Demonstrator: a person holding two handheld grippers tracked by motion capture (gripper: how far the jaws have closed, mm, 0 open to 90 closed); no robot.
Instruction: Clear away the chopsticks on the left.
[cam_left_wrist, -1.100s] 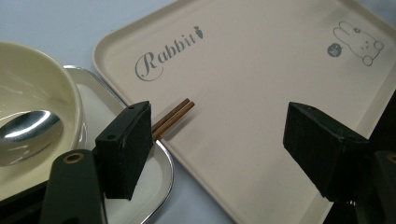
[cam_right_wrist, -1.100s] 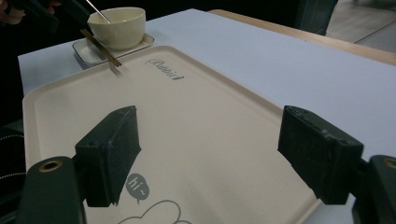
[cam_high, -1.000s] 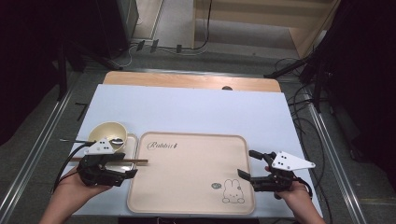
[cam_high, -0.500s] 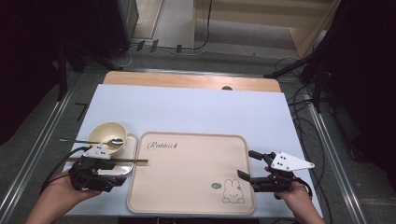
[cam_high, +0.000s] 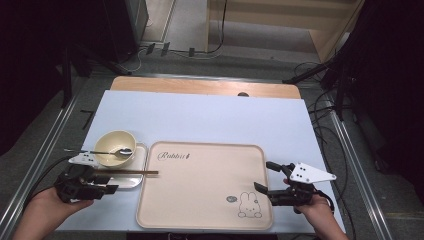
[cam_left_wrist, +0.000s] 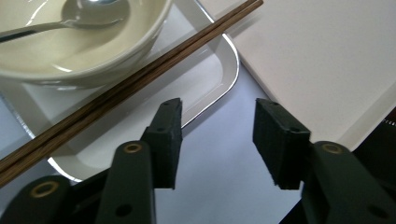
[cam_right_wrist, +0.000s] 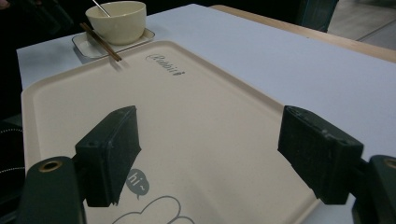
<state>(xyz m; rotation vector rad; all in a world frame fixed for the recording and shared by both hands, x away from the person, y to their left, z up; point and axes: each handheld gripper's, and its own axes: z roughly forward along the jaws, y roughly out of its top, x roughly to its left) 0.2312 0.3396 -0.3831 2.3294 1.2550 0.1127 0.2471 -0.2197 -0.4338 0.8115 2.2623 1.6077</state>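
A cream bowl (cam_high: 116, 146) holding a metal spoon (cam_high: 111, 151) stands on a small white plate (cam_high: 131, 180) at the table's left. A pair of dark wooden chopsticks (cam_high: 127, 172) lies across that plate, its tips reaching over the edge of the big beige rabbit tray (cam_high: 200, 200). My left gripper (cam_high: 111, 187) is open, low over the table just in front of the plate, with the chopsticks (cam_left_wrist: 140, 79) lying past its left jaw and nothing between the jaws. My right gripper (cam_high: 264, 177) is open over the tray's (cam_right_wrist: 187, 116) right end, empty.
A pale blue mat (cam_high: 200, 117) covers the table, with a wooden strip (cam_high: 200, 86) along its far edge. Metal rails run along both sides. Cables lie on the floor beyond. In the right gripper view the bowl (cam_right_wrist: 116, 21) stands far off.
My left gripper has drawn back to the left and toward the person, away from the chopsticks, which stay lying on the plate. The right gripper has hardly moved.
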